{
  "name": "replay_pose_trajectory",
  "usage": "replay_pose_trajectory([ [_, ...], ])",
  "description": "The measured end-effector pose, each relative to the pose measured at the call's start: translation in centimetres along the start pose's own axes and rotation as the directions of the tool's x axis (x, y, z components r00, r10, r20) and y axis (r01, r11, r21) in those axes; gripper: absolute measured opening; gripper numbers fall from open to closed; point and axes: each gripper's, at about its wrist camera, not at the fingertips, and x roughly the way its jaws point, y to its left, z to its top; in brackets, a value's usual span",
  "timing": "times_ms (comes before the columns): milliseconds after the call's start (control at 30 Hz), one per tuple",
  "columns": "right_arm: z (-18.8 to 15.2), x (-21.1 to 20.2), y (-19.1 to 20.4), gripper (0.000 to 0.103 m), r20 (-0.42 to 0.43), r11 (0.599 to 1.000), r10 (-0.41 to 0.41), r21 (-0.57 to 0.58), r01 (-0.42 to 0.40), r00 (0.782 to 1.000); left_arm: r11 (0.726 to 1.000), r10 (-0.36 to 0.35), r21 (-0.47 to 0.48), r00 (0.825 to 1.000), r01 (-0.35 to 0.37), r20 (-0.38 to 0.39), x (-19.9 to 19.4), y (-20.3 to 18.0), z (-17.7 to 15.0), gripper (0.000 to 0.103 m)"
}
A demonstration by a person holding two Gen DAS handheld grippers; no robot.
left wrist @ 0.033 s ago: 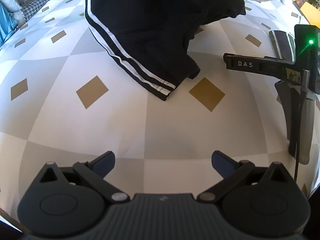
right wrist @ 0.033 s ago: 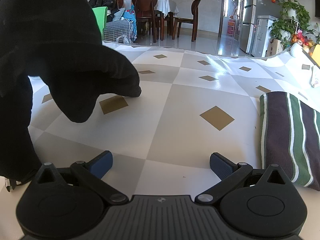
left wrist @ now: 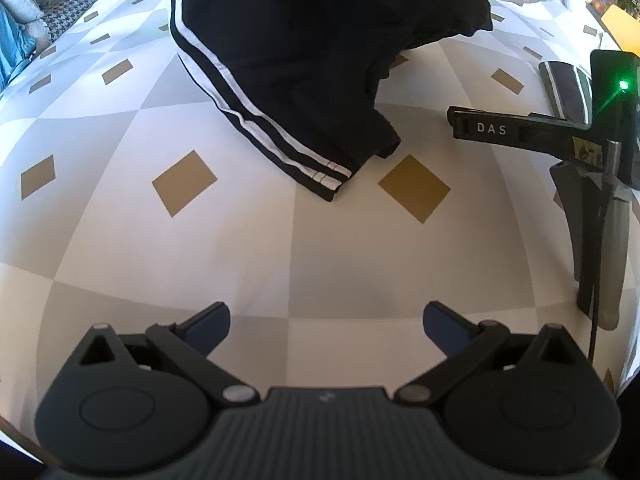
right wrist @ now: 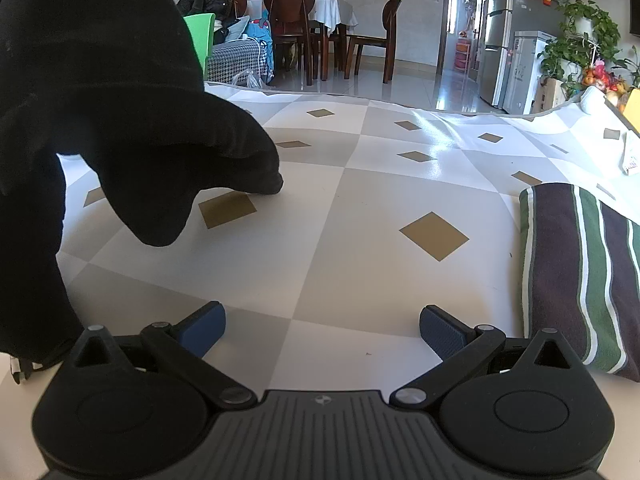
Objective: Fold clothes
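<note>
A black garment [left wrist: 320, 60] with two white side stripes lies bunched on the checked tablecloth [left wrist: 360, 264], its striped hem pointing toward me. My left gripper [left wrist: 326, 320] hovers open over bare cloth short of that hem, nothing between its blue pads. In the right wrist view the same black garment [right wrist: 120, 120] fills the left side, one corner touching the tablecloth [right wrist: 360, 260]. My right gripper [right wrist: 322, 324] is open too, over bare cloth beside the garment, holding nothing.
A folded cloth with green, white and dark stripes [right wrist: 580, 272] lies at the right. The right gripper's black body with a green light [left wrist: 612, 120] shows at the left view's right edge. Beyond the table's far edge stand dining chairs [right wrist: 292, 32], a fridge [right wrist: 504, 40] and plants [right wrist: 580, 44].
</note>
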Motion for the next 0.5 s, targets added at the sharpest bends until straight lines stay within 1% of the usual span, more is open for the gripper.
replay_pose_trajectory([
  [100, 0.0, 0.0, 0.0, 0.103, 0.000, 1.000, 0.000, 0.000, 0.000, 1.000, 1.000, 0.014, -0.009, 1.000, -0.014, 0.010, -0.1, -0.6, 0.2, 0.103],
  [167, 0.0, 0.0, 0.0, 0.103, 0.000, 1.000, 0.000, 0.000, 0.000, 1.000, 0.999, -0.007, -0.037, 1.000, 0.007, -0.004, 0.2, 0.2, 0.2, 0.103],
  [367, 0.0, 0.0, 0.0, 0.103, 0.000, 1.000, 0.000, 0.000, 0.000, 1.000, 0.998, 0.062, -0.026, 0.998, -0.062, 0.000, 0.5, 0.4, 0.7, 0.103],
  [500, 0.0, 0.0, 0.0, 0.103, 0.000, 1.000, 0.000, 0.000, 0.000, 1.000, 0.994, 0.093, -0.052, 0.996, -0.093, -0.010, 0.7, 0.9, 1.0, 0.103],
])
